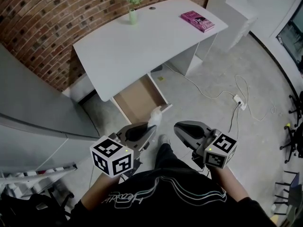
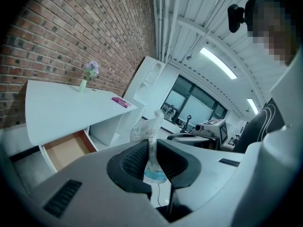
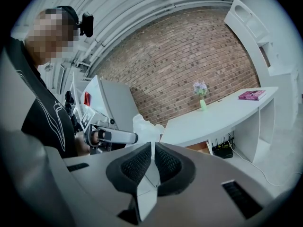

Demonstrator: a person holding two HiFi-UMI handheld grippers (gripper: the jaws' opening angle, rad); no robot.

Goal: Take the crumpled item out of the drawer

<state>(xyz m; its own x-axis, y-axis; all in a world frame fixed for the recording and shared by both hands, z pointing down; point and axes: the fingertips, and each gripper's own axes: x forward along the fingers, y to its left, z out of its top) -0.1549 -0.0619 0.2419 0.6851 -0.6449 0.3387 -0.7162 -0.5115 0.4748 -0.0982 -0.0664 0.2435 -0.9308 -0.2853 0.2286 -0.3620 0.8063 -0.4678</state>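
Left gripper view: pinches the crumpled plastic wrapper (image 2: 150, 126) low down between the pads of the left gripper (image 2: 152, 144), loose end sticking up past the tips, probably to carry it without dropping it. Sits lifted clear of the open drawer (image 1: 158, 92), in front of the person's body. Looks already taken out. Holds the right gripper (image 3: 152, 148) pressed together on nothing, just beside, seemingly idle. Beyond, the white desk (image 1: 142, 41) with flower vase (image 1: 134, 6) and pink book (image 1: 197, 21).
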